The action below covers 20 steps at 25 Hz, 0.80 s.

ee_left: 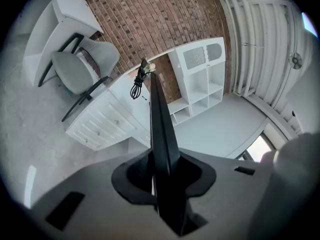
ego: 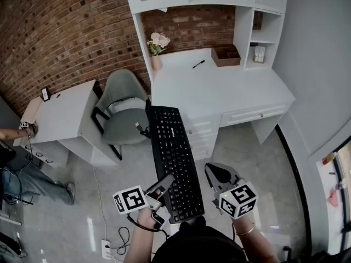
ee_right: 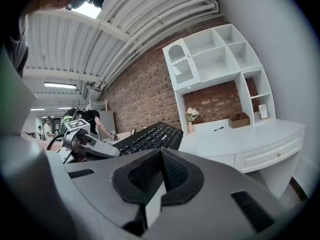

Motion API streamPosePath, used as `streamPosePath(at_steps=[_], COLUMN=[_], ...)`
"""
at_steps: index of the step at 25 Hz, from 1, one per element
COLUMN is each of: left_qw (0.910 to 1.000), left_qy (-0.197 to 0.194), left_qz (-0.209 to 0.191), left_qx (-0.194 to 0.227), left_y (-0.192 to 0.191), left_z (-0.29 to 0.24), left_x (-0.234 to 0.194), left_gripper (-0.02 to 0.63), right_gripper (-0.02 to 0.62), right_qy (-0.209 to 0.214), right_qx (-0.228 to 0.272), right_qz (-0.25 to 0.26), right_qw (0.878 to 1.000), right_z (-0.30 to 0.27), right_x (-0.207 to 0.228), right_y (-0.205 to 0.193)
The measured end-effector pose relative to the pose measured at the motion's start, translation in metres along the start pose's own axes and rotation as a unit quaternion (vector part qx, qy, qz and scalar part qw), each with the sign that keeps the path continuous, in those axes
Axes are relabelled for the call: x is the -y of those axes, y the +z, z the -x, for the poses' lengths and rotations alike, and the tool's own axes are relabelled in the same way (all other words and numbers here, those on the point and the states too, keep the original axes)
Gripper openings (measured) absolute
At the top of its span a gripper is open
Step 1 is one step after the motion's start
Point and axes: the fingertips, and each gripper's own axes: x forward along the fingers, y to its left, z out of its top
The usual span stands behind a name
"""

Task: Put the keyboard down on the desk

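Observation:
A black keyboard (ego: pixel 174 158) hangs in the air over the floor, its far end reaching toward the white desk (ego: pixel 219 95). My left gripper (ego: pixel 163 184) is shut on its near left edge. In the left gripper view the keyboard (ee_left: pixel 160 129) runs edge-on out from between the jaws of that gripper (ee_left: pixel 162 176), with its coiled cable (ee_left: pixel 137 84) dangling at the far end. My right gripper (ego: pixel 218 172) floats to the right of the keyboard, apart from it. Its jaws (ee_right: pixel 161 174) are shut with nothing between them; its view shows the keyboard (ee_right: pixel 150 136) and desk (ee_right: pixel 240 134) ahead.
A grey chair (ego: pixel 123 106) stands left of the desk, beside a smaller white table (ego: pixel 66 114). On the desk are a flower vase (ego: pixel 157 45), a pen (ego: pixel 198 64) and a brown box (ego: pixel 226 55). A person (ego: pixel 16 169) sits at far left.

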Motion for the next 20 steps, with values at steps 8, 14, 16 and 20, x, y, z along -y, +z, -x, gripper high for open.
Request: streamPosePath(at_steps=[8, 14, 16, 20], left_qw=[1.0, 0.9996, 0.9997, 0.9996], left_qy=[0.007, 0.019, 0.018, 0.017], left_qz=[-0.004, -0.017, -0.005, 0.003], left_qx=[0.001, 0.01, 0.016, 0.022], left_y=[-0.001, 0.0, 0.001, 0.007], left_z=[-0.018, -0.025, -0.032, -0.036], left_x=[-0.001, -0.002, 0.0, 0.001], left_gripper=[0.094, 0.094, 0.094, 0.094], right_gripper=[0.005, 0.005, 0.005, 0.005], right_qy=[0.013, 0.013, 0.015, 0.023], right_qx=[0.002, -0.001, -0.001, 0.002], right_qz=[-0.005, -0.013, -0.018, -0.024], right_qw=[1.0, 1.0, 1.0, 0.999], right_z=[-0.001, 0.001, 0.0, -0.005], right_x=[0.016, 0.034, 0.044, 0.047], right_y=[-0.001, -0.006, -0.005, -0.003])
